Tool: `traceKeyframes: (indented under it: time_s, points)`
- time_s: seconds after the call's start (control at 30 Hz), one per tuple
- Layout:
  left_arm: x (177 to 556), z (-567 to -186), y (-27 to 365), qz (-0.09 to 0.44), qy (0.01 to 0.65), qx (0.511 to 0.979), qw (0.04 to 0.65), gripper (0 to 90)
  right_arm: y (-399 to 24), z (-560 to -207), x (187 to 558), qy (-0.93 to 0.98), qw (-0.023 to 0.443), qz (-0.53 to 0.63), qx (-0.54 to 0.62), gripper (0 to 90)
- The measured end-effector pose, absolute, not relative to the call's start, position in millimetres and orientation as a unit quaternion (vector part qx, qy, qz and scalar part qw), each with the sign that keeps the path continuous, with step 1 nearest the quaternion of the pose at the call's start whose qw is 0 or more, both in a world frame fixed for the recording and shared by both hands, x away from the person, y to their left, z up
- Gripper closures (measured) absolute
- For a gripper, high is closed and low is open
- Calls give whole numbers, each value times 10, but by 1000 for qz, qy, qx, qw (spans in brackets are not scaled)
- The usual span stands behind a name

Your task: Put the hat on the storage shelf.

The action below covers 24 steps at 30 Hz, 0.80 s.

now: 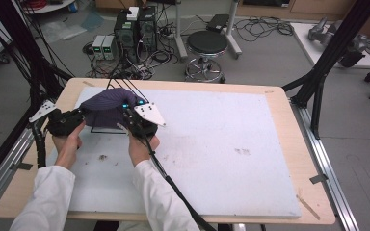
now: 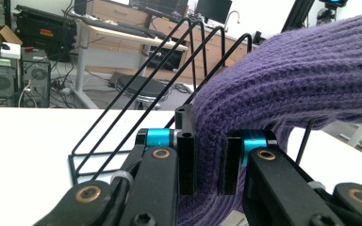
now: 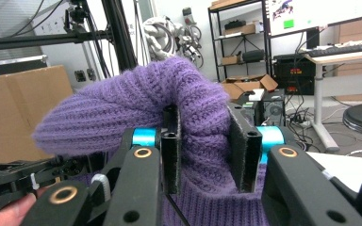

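Observation:
A purple knitted hat [image 1: 105,104] hangs over a black wire rack [image 1: 107,130] at the back left of the white mat. My left gripper [image 1: 80,116] is shut on the hat's left side. In the left gripper view my left gripper [image 2: 206,162] pinches a fold of the hat [image 2: 301,70], with the rack's wire loops [image 2: 169,61] rising behind. My right gripper [image 1: 128,113] is shut on the hat's right side. The right gripper view has knit packed between the jaws of my right gripper [image 3: 209,153], and the hat's crown [image 3: 122,108] bulges to the left.
The white mat [image 1: 212,144] covers most of the wooden table [image 1: 289,144], with small stains near its middle and front left. Black frame posts [image 1: 327,57] stand at both sides. A stool [image 1: 206,45] and computer boxes [image 1: 135,29] sit on the floor beyond the table.

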<state>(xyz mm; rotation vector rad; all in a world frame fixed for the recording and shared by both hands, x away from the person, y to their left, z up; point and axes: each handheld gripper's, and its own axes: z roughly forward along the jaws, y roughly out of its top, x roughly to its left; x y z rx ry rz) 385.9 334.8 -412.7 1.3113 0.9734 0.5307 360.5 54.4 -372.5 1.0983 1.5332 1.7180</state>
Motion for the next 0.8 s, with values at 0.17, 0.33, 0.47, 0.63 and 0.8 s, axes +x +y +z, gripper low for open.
traceKeyframes:
  time_s: [0.17,0.33,0.47,0.63,0.8]
  points:
    - [3861,-4135,3347,229,434,576,654,808,544,-3731,3618,583,286,640,412,695]
    - [3856,-4130,3335,228,444,575,648,713,521,-3731,3639,587,276,641,411,621]
    - [3842,-4126,3373,229,452,566,650,543,454,-3713,3667,591,257,641,418,365]
    - [3789,-4078,3345,243,442,569,650,357,324,-3701,3707,584,242,644,430,180]
    - [3662,-4031,3298,276,424,559,657,299,213,-3677,3659,581,252,651,419,124]
